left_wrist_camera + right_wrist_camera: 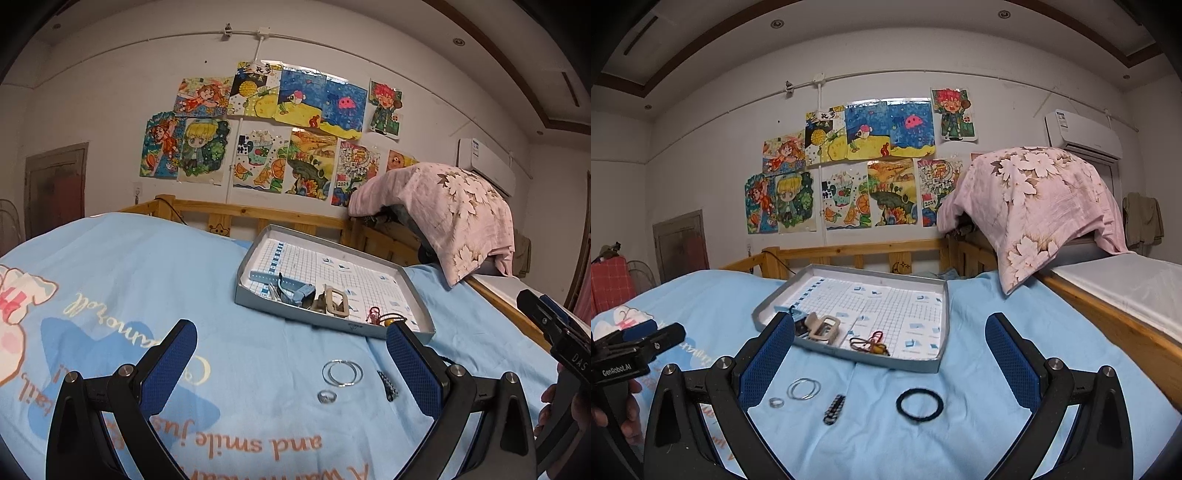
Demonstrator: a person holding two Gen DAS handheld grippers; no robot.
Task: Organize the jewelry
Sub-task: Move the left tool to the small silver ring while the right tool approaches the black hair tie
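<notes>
A shallow grey tray (255, 301) (849, 355) lies on the light blue bedsheet. It holds a blue watch strap (280, 281), a beige hair claw (336, 300) (823, 328) and a red-and-black cord piece (380, 316) (866, 341). In front of it lie silver hoops (341, 373) (804, 388), a small silver ring (327, 397) (775, 401), a checked clip (388, 386) (834, 409) and a black hair tie (919, 404). My left gripper (291, 373) is open and empty over the hoops. My right gripper (890, 369) is open and empty above the hair tie.
A wooden bed rail (857, 251) runs behind the tray. A pink floral cloth (1034, 206) drapes over something at the right, beside a second mattress (1126, 288). Drawings cover the wall.
</notes>
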